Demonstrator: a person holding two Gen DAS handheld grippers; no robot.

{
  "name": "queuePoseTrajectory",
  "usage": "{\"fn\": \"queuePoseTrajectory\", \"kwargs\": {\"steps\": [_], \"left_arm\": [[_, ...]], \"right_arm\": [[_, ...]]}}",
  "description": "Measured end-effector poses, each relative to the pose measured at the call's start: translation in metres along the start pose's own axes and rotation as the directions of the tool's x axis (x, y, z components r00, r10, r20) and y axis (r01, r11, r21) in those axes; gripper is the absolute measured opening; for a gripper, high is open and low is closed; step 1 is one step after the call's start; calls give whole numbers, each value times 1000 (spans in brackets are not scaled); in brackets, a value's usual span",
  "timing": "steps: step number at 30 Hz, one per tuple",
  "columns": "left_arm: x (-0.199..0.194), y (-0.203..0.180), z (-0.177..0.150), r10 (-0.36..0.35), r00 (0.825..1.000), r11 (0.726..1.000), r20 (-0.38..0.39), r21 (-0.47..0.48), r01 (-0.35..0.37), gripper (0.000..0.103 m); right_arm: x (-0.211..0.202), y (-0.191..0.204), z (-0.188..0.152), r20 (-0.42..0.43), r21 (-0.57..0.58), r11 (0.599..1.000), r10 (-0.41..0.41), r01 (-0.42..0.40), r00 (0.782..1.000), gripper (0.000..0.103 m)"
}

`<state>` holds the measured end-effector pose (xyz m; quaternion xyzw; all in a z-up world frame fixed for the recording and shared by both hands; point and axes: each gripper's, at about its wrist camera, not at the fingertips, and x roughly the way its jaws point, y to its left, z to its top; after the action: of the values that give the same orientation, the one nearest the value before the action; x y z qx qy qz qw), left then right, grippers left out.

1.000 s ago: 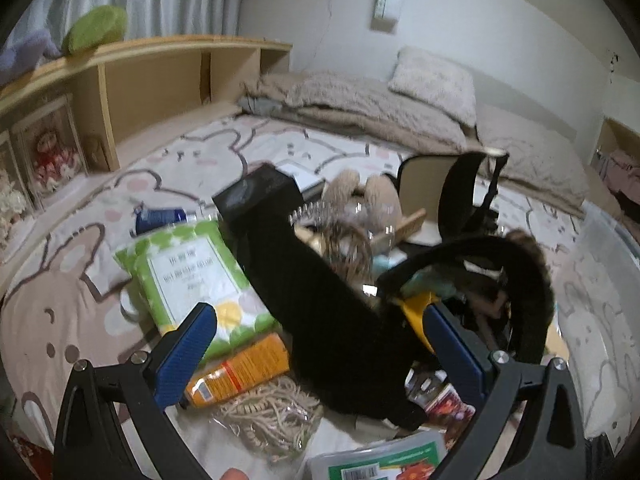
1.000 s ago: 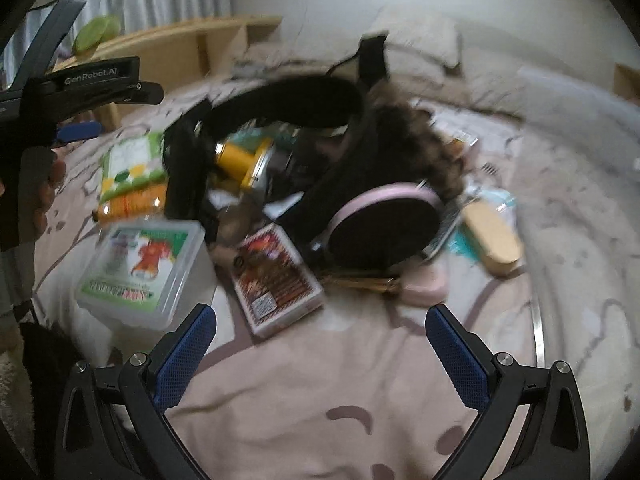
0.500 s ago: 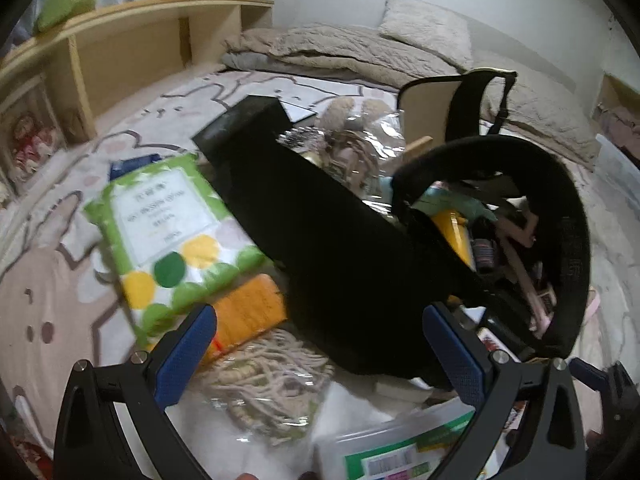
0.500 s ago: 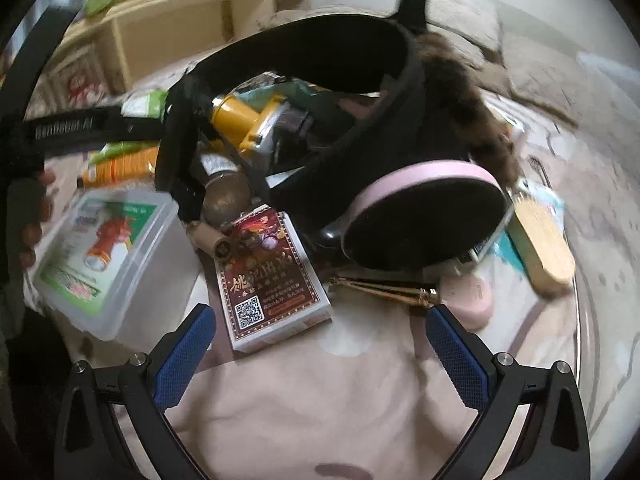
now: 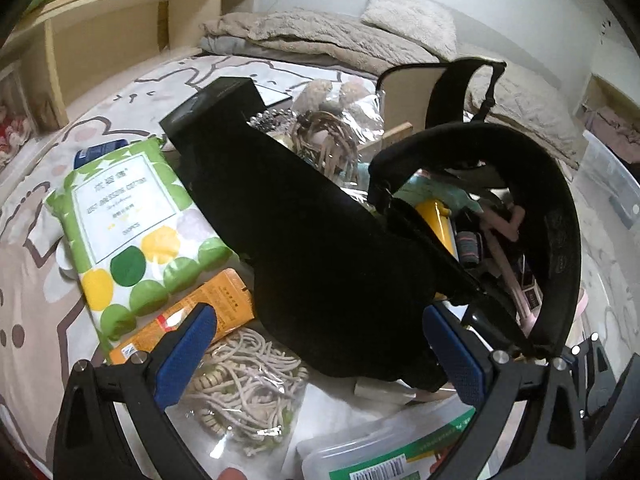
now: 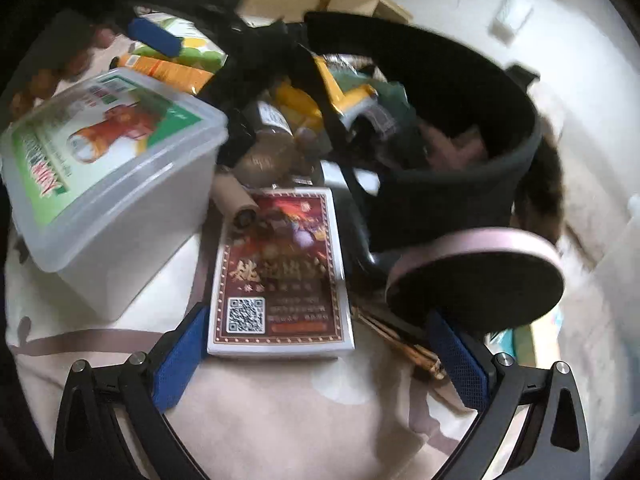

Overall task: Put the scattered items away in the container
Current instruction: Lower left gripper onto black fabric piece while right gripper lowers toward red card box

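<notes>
A pile of scattered items lies on a cartoon-print bedspread. In the left wrist view my left gripper [image 5: 320, 356] is open, low over a wide black strap [image 5: 312, 240]. Beside the strap lie a green dotted wipes pack [image 5: 128, 216], an orange box [image 5: 192, 320] and a bag of beige cords [image 5: 240, 380]. My right gripper [image 6: 320, 364] is open, its fingers either side of the near end of a red card box [image 6: 280, 272]. A lidded clear plastic box [image 6: 104, 160] sits to its left, a round pink-rimmed pad [image 6: 476, 276] to its right.
A black belt loop [image 6: 440, 100] curls over a yellow item [image 6: 344, 92] and a brown bottle [image 6: 268, 140]. A clear storage bin [image 5: 612, 184] stands at the right edge. A wooden shelf [image 5: 120, 32] and folded bedding [image 5: 320, 40] lie behind the pile.
Both grippers have come lower and closer to the pile. The right one swung toward the red card box, which now sits between its fingers. Both stayed open.
</notes>
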<state>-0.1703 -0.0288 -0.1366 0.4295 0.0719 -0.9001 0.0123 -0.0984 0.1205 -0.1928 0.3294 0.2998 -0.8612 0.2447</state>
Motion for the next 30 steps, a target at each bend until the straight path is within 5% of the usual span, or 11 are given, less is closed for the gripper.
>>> {"fn": "queuePoseTrajectory", "kwargs": {"steps": [15,23,30], "left_arm": [[6,-3,3,-8,1000,999,-13,33,8,103],[12,-5,7,-13,1000,998,-21,55,14,100],[13,-10,3,-61,998,996,-25,65,63,77]], "right_arm": [[-8,1,13,-104,132,991,26,-12,994,103],[-30,18,24,-92,131,989,78,-66,993,66],[-47,26,31,-90,145,986,102,-88,991,63]]}}
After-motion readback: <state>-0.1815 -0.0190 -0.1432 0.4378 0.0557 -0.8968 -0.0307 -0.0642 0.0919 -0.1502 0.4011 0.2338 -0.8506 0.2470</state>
